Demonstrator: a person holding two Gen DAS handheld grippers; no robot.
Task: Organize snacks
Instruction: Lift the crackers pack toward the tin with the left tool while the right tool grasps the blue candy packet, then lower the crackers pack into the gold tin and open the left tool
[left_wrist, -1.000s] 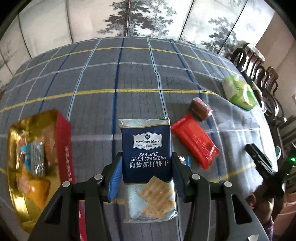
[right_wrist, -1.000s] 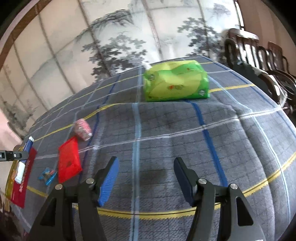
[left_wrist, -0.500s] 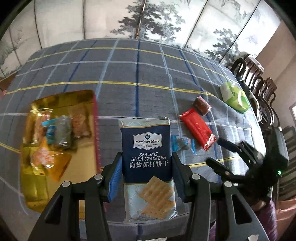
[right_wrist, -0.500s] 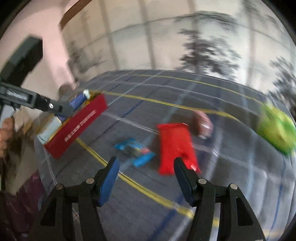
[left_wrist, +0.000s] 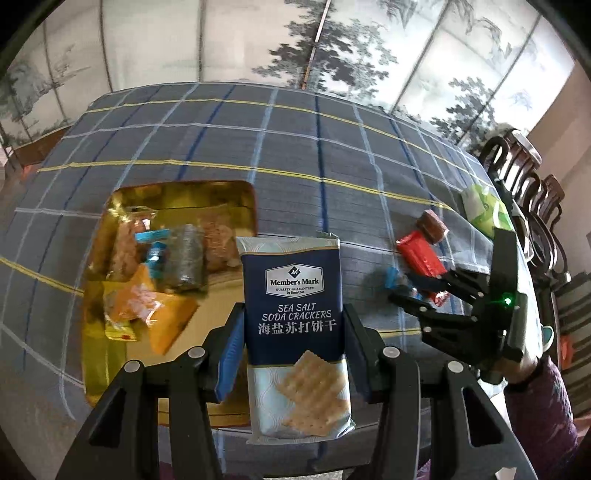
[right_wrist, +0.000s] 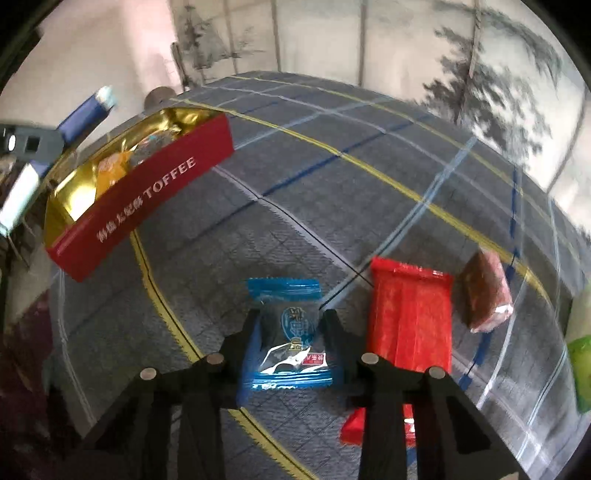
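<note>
The left gripper is grasping a cracker packet above the near edge of the gold tin of snacks. The right gripper is closing its jaws around a blue candy wrapper lying on the desk, just beside a red packet and, farther right, a brown snack.

Left gripper clamped on a packet, right gripper jaws closing
</note>
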